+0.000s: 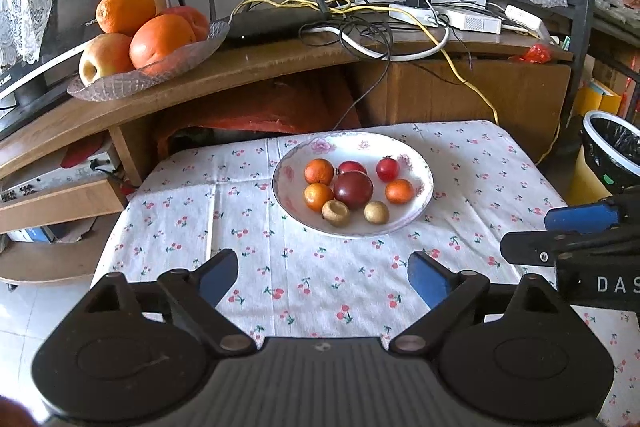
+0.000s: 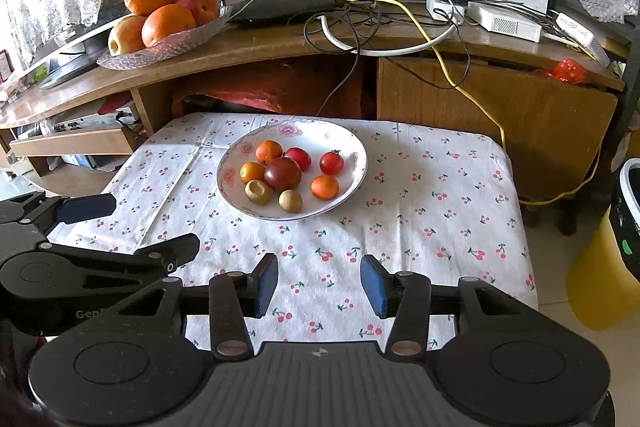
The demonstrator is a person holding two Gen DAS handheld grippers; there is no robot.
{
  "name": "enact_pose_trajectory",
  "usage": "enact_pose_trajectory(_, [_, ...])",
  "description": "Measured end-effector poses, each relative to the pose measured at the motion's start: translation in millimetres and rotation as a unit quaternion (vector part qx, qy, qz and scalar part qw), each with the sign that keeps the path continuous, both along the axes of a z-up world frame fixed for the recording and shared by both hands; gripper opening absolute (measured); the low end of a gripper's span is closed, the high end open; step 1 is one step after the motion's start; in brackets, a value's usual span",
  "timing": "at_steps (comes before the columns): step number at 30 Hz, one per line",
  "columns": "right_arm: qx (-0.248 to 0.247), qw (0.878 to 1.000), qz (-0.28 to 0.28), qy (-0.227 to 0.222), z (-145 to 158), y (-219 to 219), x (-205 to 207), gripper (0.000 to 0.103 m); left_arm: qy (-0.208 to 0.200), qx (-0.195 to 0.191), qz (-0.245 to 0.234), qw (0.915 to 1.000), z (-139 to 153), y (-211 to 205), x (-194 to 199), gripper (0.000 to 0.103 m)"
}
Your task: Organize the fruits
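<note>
Both my left gripper (image 1: pixel 324 273) and right gripper (image 2: pixel 319 285) hang spread and empty, the white flowered porcelain plate (image 1: pixel 416 205) of small round fruits (image 1: pixel 353 189) straight ahead, slightly left of my right jaws.

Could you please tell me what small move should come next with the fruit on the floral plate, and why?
Probably ease the right hand-held gripper forward toward the white floral porcelain plate. Both it and the left hand-held gripper are open, empty and short of the plate, above the cherry-print tablecloth. The small orange citrus fruit on the plate's right side sits apart from its neighbours, so it looks easiest to take.
</note>
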State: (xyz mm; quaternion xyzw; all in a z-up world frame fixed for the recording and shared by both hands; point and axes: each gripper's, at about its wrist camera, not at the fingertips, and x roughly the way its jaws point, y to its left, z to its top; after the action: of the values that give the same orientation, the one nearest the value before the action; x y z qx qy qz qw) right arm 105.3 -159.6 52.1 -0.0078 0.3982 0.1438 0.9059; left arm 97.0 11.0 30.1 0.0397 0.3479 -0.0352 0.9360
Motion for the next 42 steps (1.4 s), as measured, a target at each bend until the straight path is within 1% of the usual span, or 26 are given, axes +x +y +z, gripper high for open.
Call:
enact_pose_trajectory(6, [0.005,1.000,0.001,-0.002,3,-1,-11,0.041,0.001,0.002,0.001,1.0000,-1,-1,-13,0.100])
enact_pose_trajectory(9, [0.006,1.000,0.001,-0.002,3,-1,-17,0.041,0.010,-0.008,0.004,0.9999,-1,0,-17,0.100])
enact_pose_trajectory(13, [0.008,1.000,0.001,-0.002,3,-1,-25,0.041,0.010,-0.018,0.007,0.9998,1,2,-24,0.100])
enact_pose_trajectory(21, [0.009,1.000,0.003,-0.003,4,0,-38,0.042,0.022,0.012,0.015,0.9996,-1,-5,-35,0.100])
enact_pose_trajectory(25, [0.009,1.000,0.004,-0.001,3,1,-43,0.042,0.021,0.022,0.009,0.9995,-2,-8,-42,0.100])
enact_pose_trajectory(42, [0.003,1.000,0.003,0.008,-2,3,-54,0.042,0.036,-0.004,0.020,0.9992,-4,-4,-51,0.100])
